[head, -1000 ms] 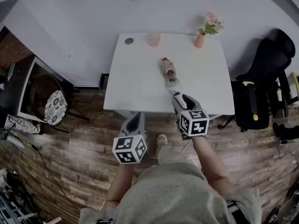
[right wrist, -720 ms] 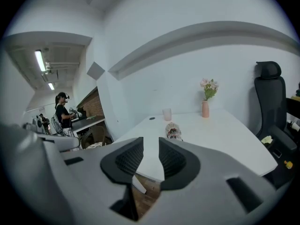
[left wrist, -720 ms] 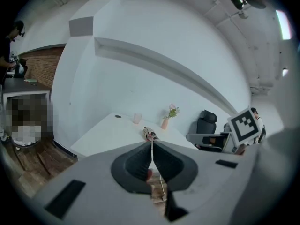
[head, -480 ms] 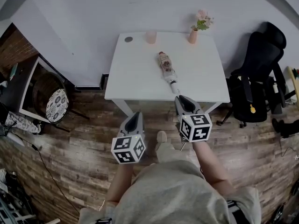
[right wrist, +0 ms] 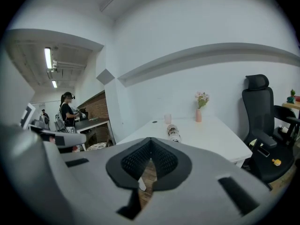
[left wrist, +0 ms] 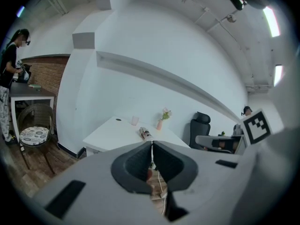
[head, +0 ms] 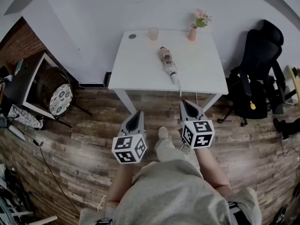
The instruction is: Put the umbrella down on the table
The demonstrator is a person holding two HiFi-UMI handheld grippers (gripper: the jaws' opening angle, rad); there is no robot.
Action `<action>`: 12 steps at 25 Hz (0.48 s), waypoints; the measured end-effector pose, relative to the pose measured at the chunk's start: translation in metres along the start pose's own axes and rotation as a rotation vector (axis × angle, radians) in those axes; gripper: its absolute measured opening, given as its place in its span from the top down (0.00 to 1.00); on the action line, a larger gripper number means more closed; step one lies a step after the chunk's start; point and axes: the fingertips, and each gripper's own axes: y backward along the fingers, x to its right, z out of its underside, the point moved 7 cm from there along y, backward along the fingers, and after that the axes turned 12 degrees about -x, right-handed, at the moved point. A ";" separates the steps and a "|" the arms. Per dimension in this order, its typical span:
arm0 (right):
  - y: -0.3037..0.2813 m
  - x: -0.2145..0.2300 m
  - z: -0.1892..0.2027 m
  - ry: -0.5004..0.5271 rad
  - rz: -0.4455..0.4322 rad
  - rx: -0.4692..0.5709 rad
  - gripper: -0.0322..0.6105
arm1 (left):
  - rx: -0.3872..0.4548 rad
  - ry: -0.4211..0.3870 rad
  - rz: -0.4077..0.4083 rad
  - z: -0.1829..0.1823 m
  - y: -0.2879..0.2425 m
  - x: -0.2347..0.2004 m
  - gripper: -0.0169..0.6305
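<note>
A wicker chair [head: 55, 95] is seen at the far left, well apart from everything else. The left tongs [head: 138, 113] are held over the wooden floor, short of the worktop [head: 140, 69], pressed together with nothing between them. The folded umbrella [head: 168, 62] is found lying flat on the worktop, ahead of both tongs and touched by neither. Its long axis runs from the middle toward the near edge, and its slim end is pointed at the right tongs [head: 185, 104], the nearer pair. Those have just been closing and are pressed together, likewise empty. The task is judged done (only standing clear is called for). A cup [head: 153, 33] and a flower vase [head: 193, 33] are set along the far edge, apart from the umbrella. A black office chair [head: 255, 78] stands at the right.
</note>
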 end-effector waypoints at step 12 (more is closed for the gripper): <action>0.076 -0.041 0.026 0.035 -0.014 0.046 0.95 | 0.008 0.009 0.035 0.032 0.060 0.025 0.95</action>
